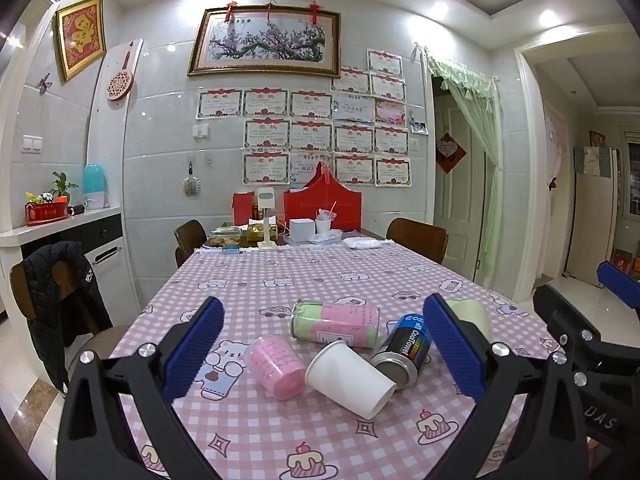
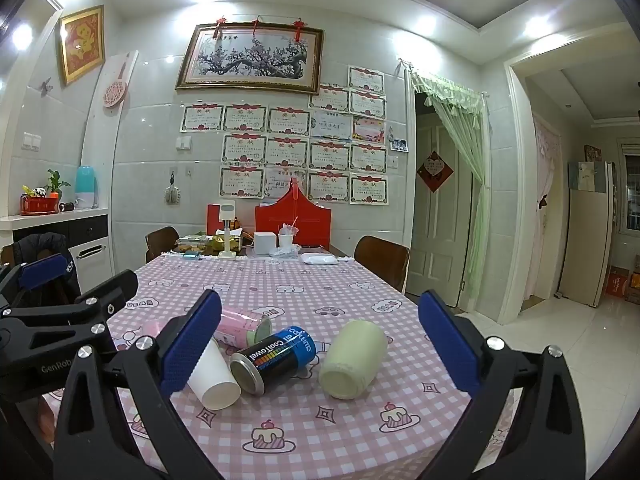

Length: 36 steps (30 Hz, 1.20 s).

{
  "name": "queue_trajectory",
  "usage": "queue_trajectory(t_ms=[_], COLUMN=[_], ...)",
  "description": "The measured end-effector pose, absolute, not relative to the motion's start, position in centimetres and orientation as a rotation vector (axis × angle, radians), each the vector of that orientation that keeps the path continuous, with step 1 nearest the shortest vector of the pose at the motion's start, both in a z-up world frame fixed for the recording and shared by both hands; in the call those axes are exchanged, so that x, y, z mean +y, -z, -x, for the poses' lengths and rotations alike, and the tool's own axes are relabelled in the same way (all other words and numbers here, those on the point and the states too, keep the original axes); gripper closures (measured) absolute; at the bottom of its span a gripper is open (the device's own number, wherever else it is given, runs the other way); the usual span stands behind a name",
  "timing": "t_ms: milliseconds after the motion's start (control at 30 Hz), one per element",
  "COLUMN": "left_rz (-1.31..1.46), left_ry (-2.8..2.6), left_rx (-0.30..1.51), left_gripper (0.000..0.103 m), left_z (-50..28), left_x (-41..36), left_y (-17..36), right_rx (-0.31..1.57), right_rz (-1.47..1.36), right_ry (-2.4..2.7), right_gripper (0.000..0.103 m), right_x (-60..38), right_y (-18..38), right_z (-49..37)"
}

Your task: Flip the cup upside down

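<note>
Two grippers: left gripper [image 1: 324, 356] and right gripper [image 2: 320, 348], jaws of both spread wide, grasping nothing.
Cup: white paper cup [image 1: 349, 378] lying on its side on the tabletop [image 1: 280, 280], near its front edge, mouth facing the camera.
Cup versus jaws: ahead of and between the left jaws, untouched; just beside the right gripper's left finger [image 2: 192, 346].
Neighbours: dark can [image 1: 404, 350] touching the cup; pink roll [image 1: 276, 366] beside it.

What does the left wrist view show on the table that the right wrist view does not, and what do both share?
Only the left wrist view shows the small pink cup whole. Only the right wrist view shows the cream jar whole, base toward the camera. Both share the white paper cup, the black and blue can and the pink and green jar, all on their sides.
</note>
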State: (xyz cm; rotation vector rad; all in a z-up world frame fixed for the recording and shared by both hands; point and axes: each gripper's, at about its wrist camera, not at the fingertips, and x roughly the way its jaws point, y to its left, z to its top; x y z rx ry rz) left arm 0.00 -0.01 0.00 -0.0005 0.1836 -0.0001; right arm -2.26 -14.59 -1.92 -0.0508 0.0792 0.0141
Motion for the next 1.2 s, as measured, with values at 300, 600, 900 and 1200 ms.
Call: queue_trajectory(t_ms=[300,600,900,1200], left_rz=[0.000,0.000,-0.004,-0.006], left_ry=[0.000,0.001,-0.001,-0.001], left_rx=[0.187,0.188,0.189,0.189], left_gripper=[0.005,0.005,0.005,0.005], left_z=[-0.02,-0.01,-0.19,-0.11], left_x=[-0.02,-0.01,0.01,0.14], left_y=[0.00,-0.02,0.28,0.29], right_rx=[0.084,0.082,0.087,0.091], right_rz=[0.049,0.049,0.048,0.049], right_ry=[-0.014,-0.014,-0.014,-0.014], right_gripper=[0.008,0.008,0.008,0.008], right_x=[-14.58,-14.54,-14.59,-14.77], right_y=[2.00,1.90,2.11,2.79], right_z=[2.15,2.28,2.22,1.93])
